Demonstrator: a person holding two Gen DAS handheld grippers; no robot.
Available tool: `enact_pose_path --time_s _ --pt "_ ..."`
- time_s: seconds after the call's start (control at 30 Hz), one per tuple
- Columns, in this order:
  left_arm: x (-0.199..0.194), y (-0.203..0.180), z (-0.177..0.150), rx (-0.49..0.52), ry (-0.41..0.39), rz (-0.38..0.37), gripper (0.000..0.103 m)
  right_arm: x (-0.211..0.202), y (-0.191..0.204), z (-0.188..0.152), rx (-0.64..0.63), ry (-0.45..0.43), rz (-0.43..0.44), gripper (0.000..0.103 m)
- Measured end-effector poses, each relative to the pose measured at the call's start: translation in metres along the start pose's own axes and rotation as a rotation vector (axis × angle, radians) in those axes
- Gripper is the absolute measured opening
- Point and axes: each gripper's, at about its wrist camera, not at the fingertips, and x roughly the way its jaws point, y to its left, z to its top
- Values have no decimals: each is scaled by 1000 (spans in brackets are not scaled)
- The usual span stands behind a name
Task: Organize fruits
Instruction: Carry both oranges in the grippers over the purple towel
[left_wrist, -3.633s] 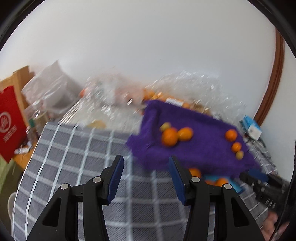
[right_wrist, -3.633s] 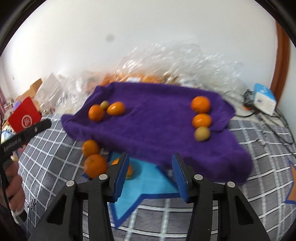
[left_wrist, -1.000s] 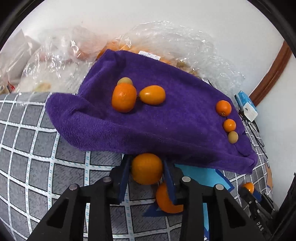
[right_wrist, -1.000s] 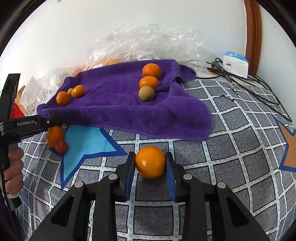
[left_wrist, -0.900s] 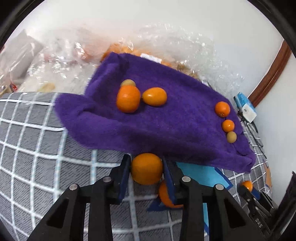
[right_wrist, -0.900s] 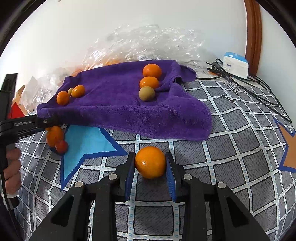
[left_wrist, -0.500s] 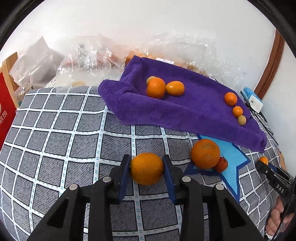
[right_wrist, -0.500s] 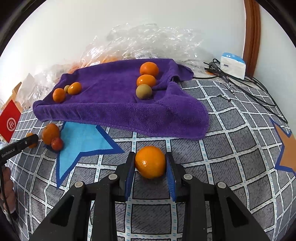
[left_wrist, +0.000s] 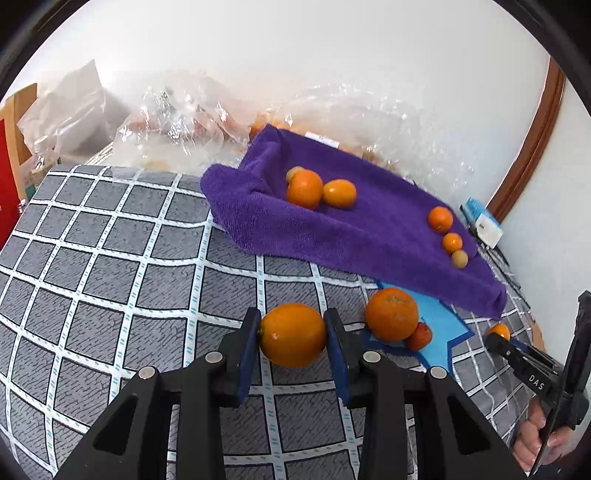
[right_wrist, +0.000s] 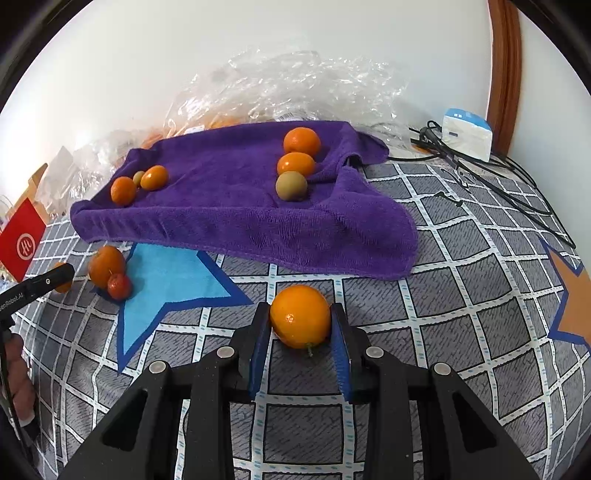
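My left gripper (left_wrist: 292, 334) is shut on an orange (left_wrist: 291, 345) above the grey checked cover, left of a loose orange (left_wrist: 391, 314) and a small red fruit (left_wrist: 421, 335). My right gripper (right_wrist: 300, 325) is shut on another orange (right_wrist: 300, 314) in front of the purple towel (right_wrist: 236, 206). On the towel lie two groups of fruit: an orange (right_wrist: 122, 190), a small green one and an oval orange (right_wrist: 154, 177) at the left; two oranges (right_wrist: 301, 142) and a greenish fruit (right_wrist: 291, 185) at the right. The right gripper with its orange also shows in the left wrist view (left_wrist: 498, 332).
Crinkled clear plastic bags (right_wrist: 295, 88) with more fruit lie behind the towel by the white wall. A white and blue box (right_wrist: 467, 133) with black cables sits at the back right. A red carton (right_wrist: 22, 242) stands at the left. A blue star patch (right_wrist: 166, 280) marks the cover.
The left gripper carried its orange back from under the towel's edge and out to the left over the checked cover. The right gripper with its orange stayed put.
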Motion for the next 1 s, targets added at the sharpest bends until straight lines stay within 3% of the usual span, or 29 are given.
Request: enact_pose_path --time_s 0.57,1.0 --pt "-19 12 3 -56 -102 6 33 -14 -3 6 27 -54 37 32" --pt "-31 16 8 -79 -157 15 33 -36 0 50 41 -122 65 32"
